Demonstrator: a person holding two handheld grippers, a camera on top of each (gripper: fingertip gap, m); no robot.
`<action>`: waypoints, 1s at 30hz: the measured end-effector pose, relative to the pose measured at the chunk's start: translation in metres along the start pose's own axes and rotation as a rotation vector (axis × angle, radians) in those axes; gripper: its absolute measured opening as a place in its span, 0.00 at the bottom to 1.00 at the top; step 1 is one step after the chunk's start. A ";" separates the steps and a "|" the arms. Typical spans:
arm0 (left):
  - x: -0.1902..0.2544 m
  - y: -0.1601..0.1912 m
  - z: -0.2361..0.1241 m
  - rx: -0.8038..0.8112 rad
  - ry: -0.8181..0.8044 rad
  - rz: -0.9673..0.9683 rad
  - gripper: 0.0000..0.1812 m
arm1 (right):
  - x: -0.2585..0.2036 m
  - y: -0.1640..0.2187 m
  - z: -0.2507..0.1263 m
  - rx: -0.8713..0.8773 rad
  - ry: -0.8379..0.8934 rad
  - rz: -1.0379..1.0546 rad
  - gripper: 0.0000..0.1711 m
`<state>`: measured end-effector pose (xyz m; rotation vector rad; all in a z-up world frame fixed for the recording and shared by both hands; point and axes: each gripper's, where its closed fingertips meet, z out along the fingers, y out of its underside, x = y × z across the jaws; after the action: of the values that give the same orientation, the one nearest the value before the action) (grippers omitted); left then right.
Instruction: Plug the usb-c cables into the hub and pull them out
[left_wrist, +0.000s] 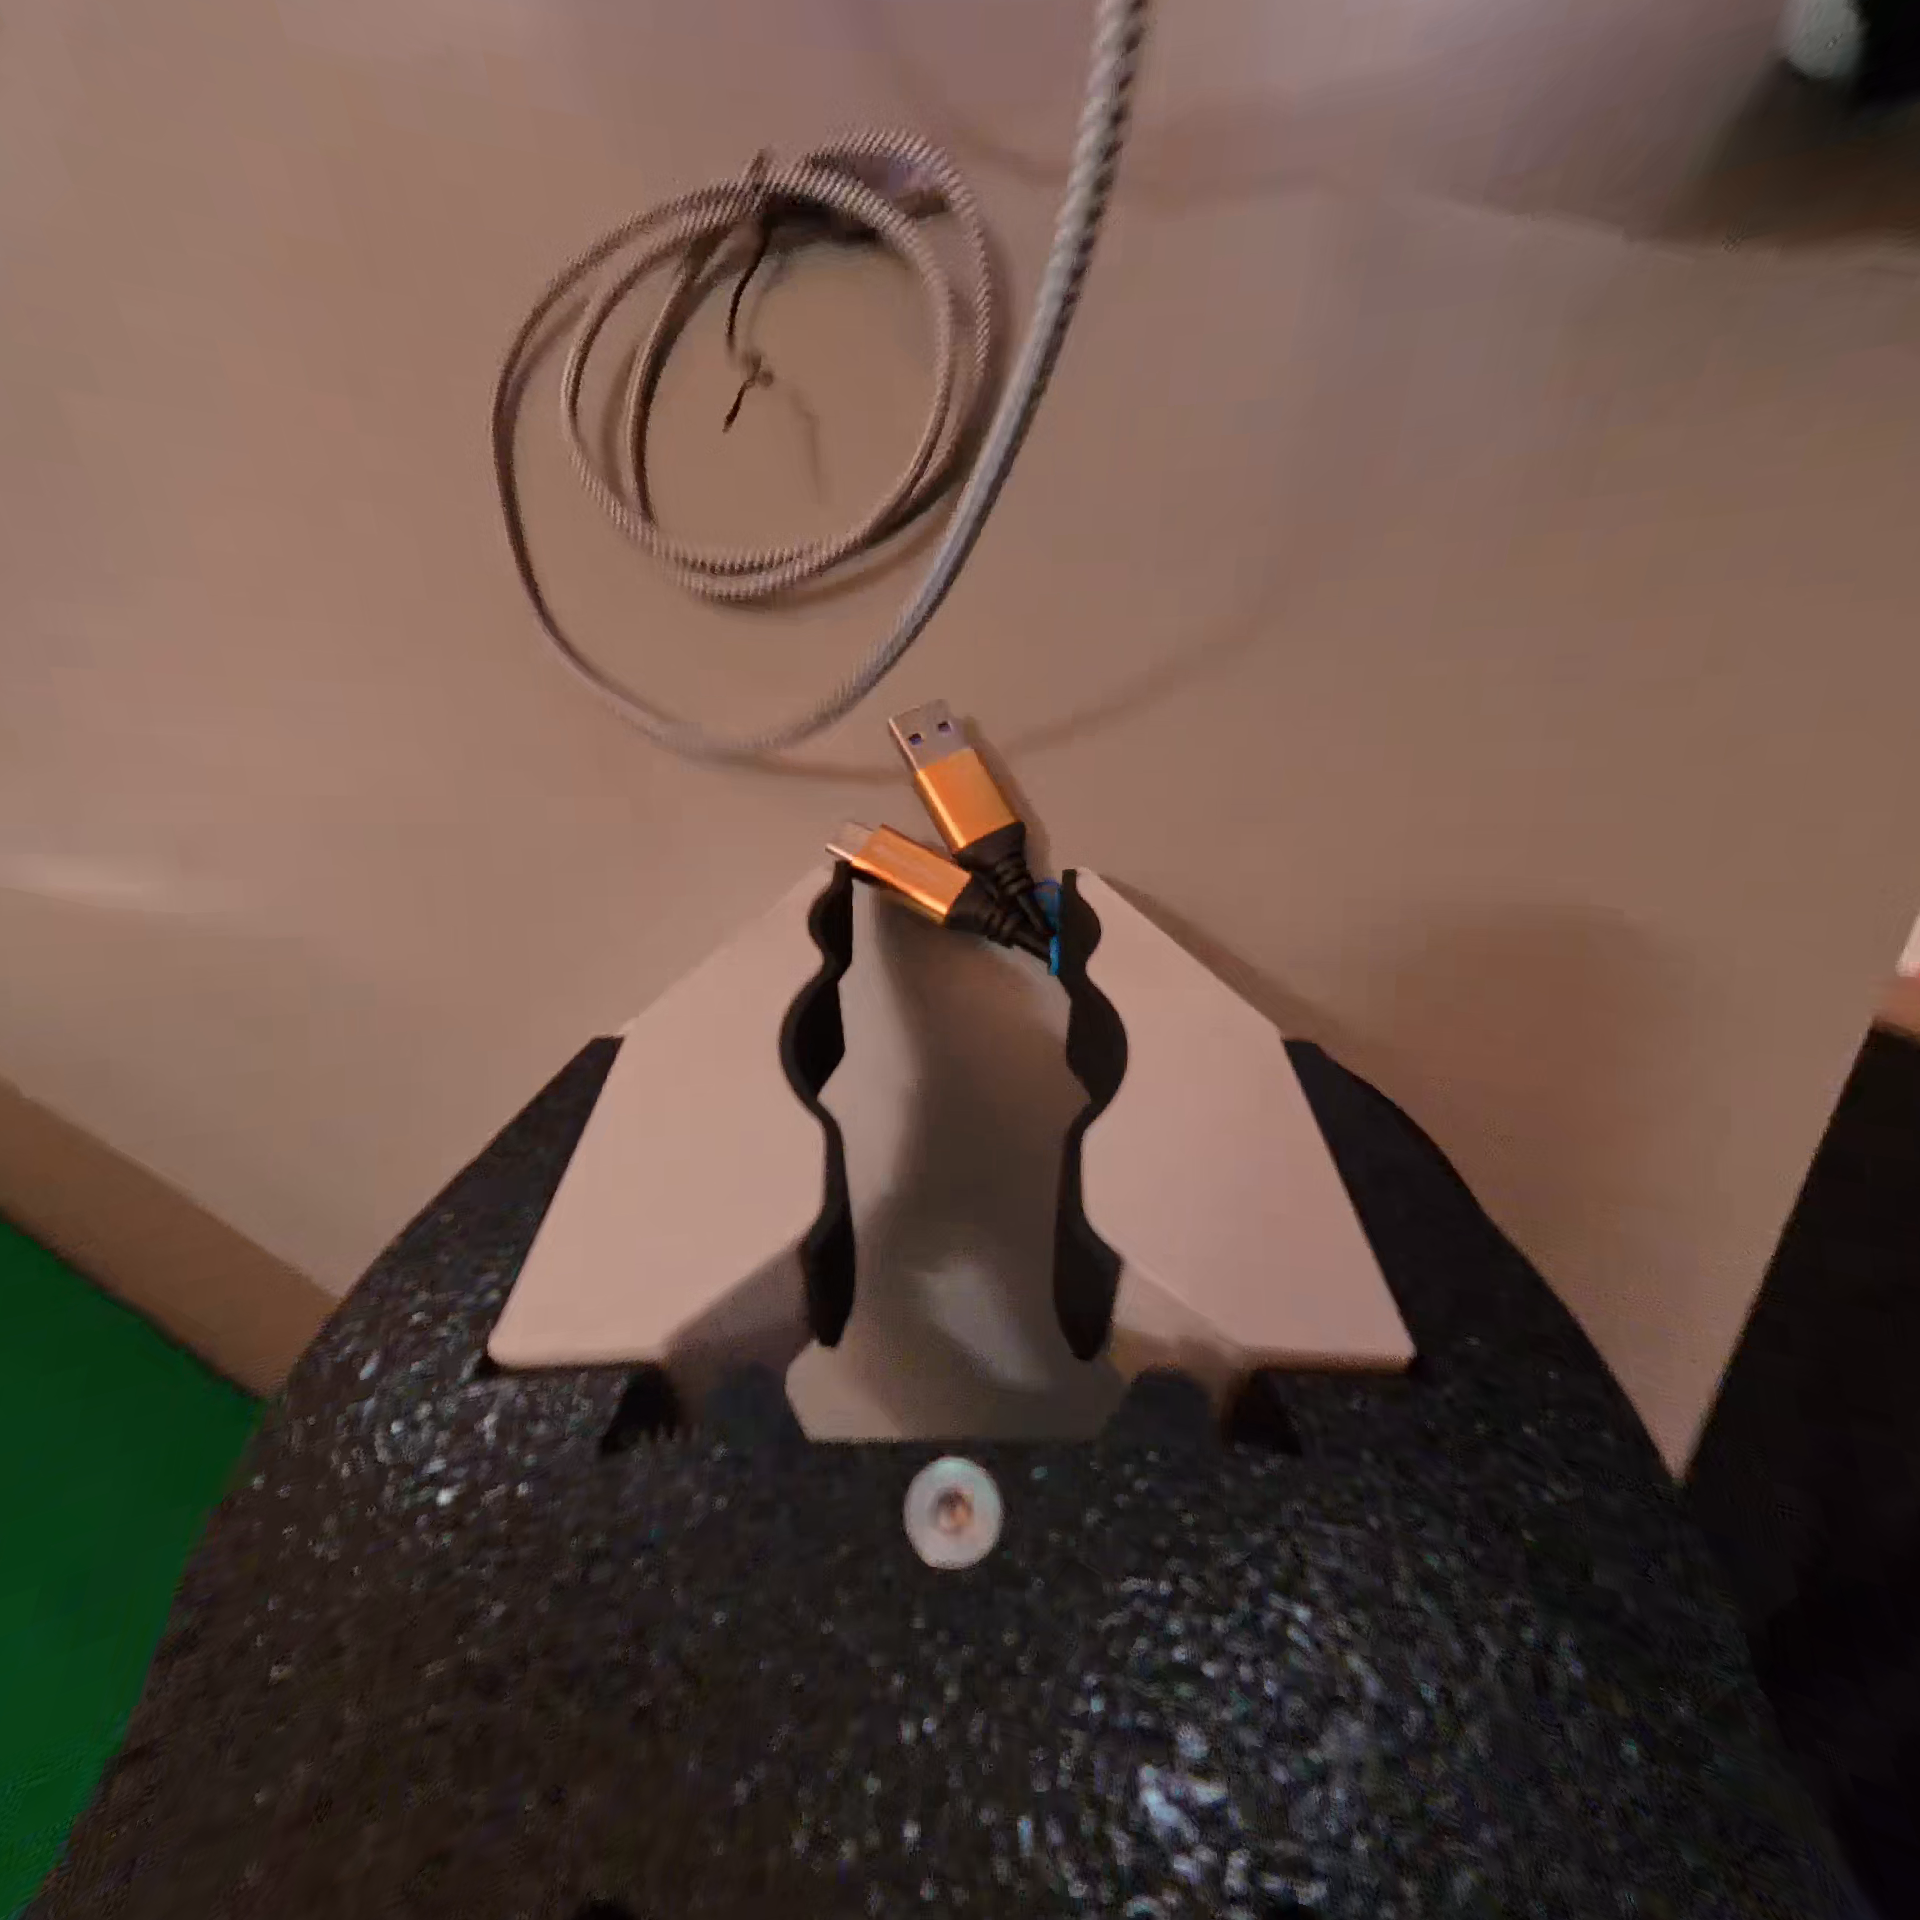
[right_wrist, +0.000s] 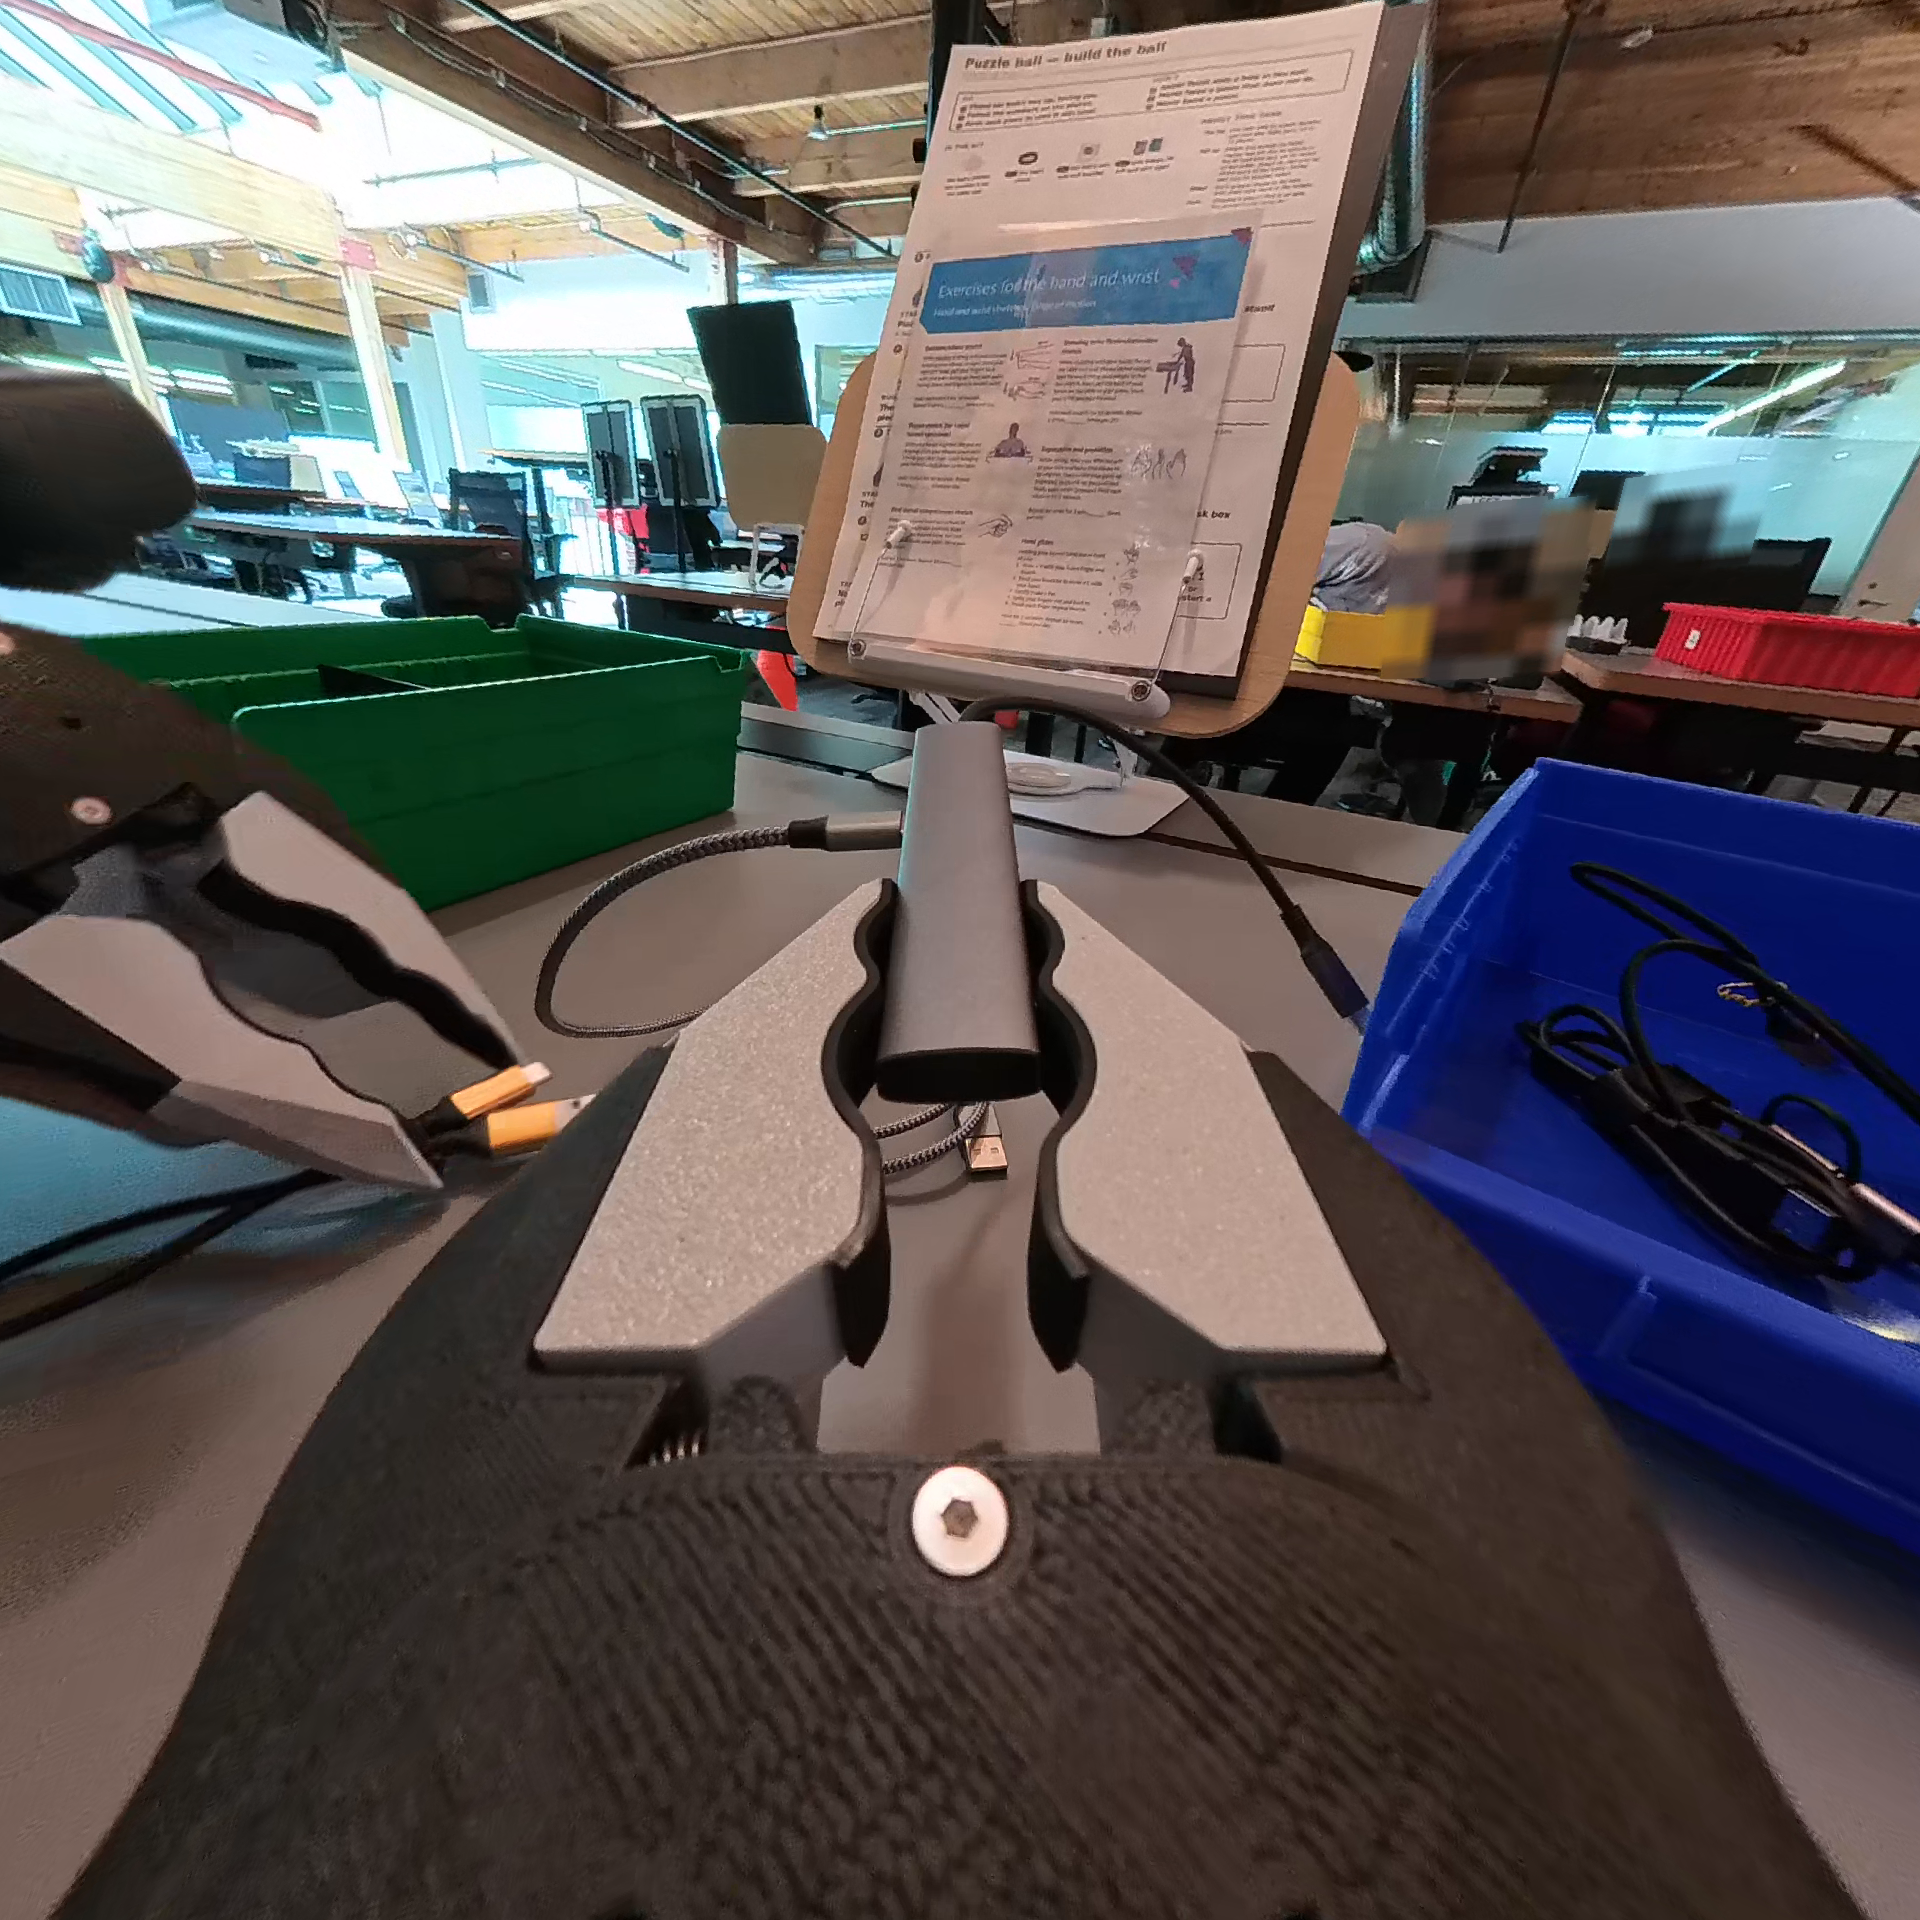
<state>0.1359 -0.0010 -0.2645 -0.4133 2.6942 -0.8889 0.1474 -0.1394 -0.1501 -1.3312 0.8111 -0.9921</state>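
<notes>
Grey and plain, the table (right_wrist: 1226, 862) stands in a large open workshop with timber ceiling beams. A green bin (right_wrist: 488, 727) sits at ten o'clock in the right wrist view, a blue bin (right_wrist: 1475, 1039) holding black cables at three o'clock, and a document stand (right_wrist: 1288, 665) with printed sheets at twelve o'clock.

The right gripper (right_wrist: 958, 904) has its fingers narrowed onto the hub (right_wrist: 956, 935), a dark grey bar that sticks out forward between them and is clamped on both long sides. A braided cable (right_wrist: 665, 883) is plugged into the hub's left side and loops down to the table; a black cable (right_wrist: 1226, 842) leaves its far end toward two o'clock.

The left gripper (left_wrist: 956, 894) has its fingers only a little apart at the tips, and it is not clear whether they actually pinch anything. Two orange plugs (left_wrist: 935, 831) with black collars lie bundled right at the tips, against the right finger, pointing toward eleven o'clock. Beyond them, at eleven o'clock in the left wrist view, a coiled grey cable (left_wrist: 748, 416) lies on the table. In the right wrist view the same plugs show at nine o'clock, near the hub but not touching it.
</notes>
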 end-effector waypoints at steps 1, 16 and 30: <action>0.001 -0.007 -0.001 0.034 0.048 0.105 0.21 | 0.000 0.000 0.000 -0.001 -0.001 -0.001 0.13; -0.022 -0.004 -0.020 -0.002 -0.007 -0.104 0.13 | -0.002 0.002 0.002 -0.013 -0.004 -0.013 0.13; -0.024 0.007 -0.001 -0.012 -0.176 -0.247 0.04 | -0.002 0.001 0.002 -0.006 -0.002 -0.012 0.13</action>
<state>0.1563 0.0129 -0.2638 -0.8012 2.5247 -0.8553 0.1480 -0.1369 -0.1508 -1.3439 0.8062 -0.9988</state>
